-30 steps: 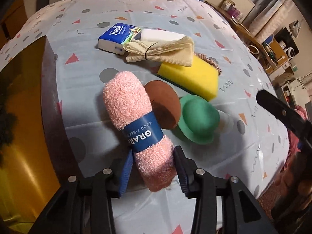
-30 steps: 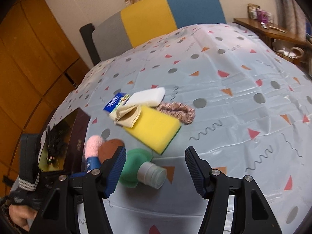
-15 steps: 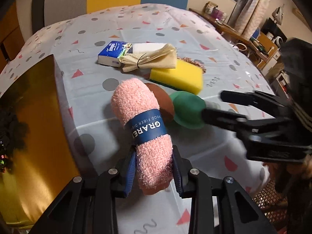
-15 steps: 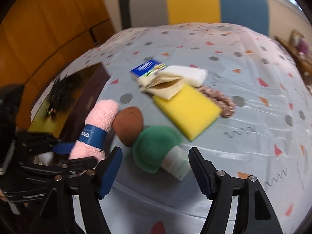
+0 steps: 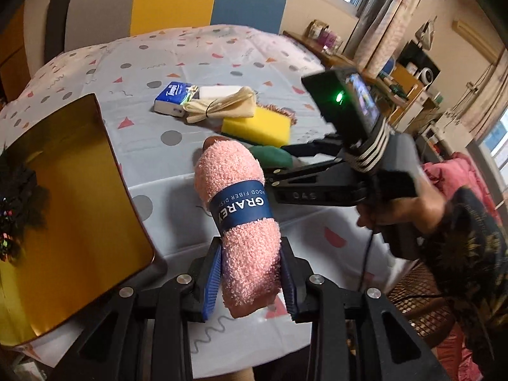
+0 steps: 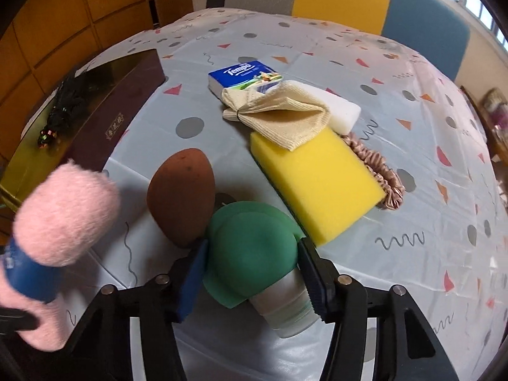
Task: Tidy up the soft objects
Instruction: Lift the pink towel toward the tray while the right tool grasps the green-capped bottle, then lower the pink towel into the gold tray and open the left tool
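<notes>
Pink towel roll (image 5: 241,209), banded in blue, sits clamped in the left hand-held gripper (image 5: 249,281), lifted off the table (image 5: 177,73) with the gold-lined box (image 5: 63,197) at nine o'clock. That box so far holds only a dark tasselled item (image 5: 14,200). The right hand-held gripper (image 6: 254,273), half open and just closing, straddles the green sponge-topped bottle (image 6: 250,247), pads seemingly not yet pressing. Brown sponge (image 6: 182,198), yellow sponge (image 6: 314,181), beige cloth (image 6: 279,112), scrunchie (image 6: 377,166) and tissue pack (image 6: 241,74) remain unsorted, so most work lies ahead.
</notes>
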Demonstrator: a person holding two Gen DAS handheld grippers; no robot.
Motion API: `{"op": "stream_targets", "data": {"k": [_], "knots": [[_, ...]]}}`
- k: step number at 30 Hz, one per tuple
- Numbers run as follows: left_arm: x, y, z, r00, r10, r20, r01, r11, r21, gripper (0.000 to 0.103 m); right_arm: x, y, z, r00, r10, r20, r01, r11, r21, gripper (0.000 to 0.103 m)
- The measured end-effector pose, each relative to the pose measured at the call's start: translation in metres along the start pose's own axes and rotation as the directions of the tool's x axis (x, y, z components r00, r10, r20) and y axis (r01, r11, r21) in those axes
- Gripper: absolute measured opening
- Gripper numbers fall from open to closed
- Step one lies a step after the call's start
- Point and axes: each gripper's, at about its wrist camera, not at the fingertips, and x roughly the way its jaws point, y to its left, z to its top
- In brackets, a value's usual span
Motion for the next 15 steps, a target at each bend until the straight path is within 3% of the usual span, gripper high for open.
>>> {"op": "stream_targets", "data": {"k": [8, 15], "knots": [[-0.041, 0.022, -0.005, 0.994, -0.039, 0.099, 0.048, 0.995, -0.09, 0.033, -0.004, 0.007, -0.013, 0.998, -0.052, 0.046, 0.052, 0.999, -0.001, 0.057], [-0.066, 0.085, 0.004, 0.988, 0.06, 0.145, -0.023, 0.971, -0.239, 0.033, -0.004, 0.007, -0.013, 0.997, -0.054, 0.058, 0.054, 0.999, -0.001, 0.057]]}}
